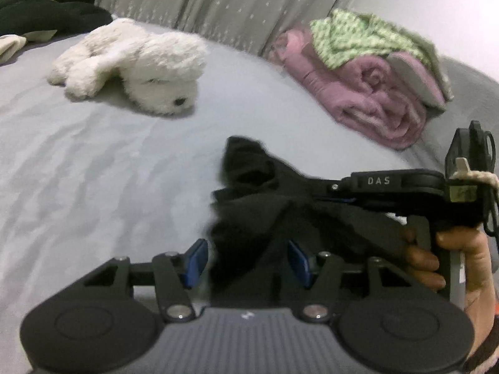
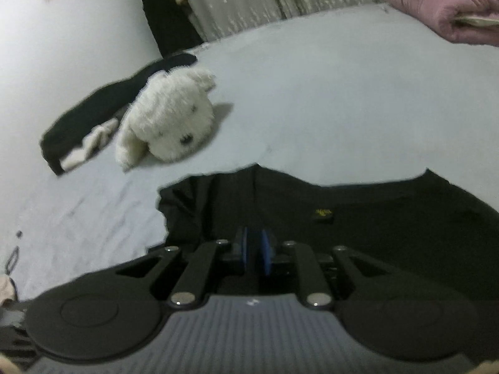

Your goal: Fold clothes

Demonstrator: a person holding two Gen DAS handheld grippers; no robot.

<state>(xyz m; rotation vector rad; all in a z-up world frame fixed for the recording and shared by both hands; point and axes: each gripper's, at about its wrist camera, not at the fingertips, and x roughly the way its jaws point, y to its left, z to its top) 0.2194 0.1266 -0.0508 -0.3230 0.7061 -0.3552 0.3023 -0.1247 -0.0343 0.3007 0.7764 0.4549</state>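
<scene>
Two tongs work a black shirt lying on the bed: right tongs pinched nearly closed on its edge, left tongs wide apart around bunched cloth; soft, light, floppy, so best gripped at hems

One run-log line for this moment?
task: fold clothes | left claw: open around black shirt | right claw: shut on black shirt | surface: grey bed sheet

White plush dog, pink blanket
</scene>
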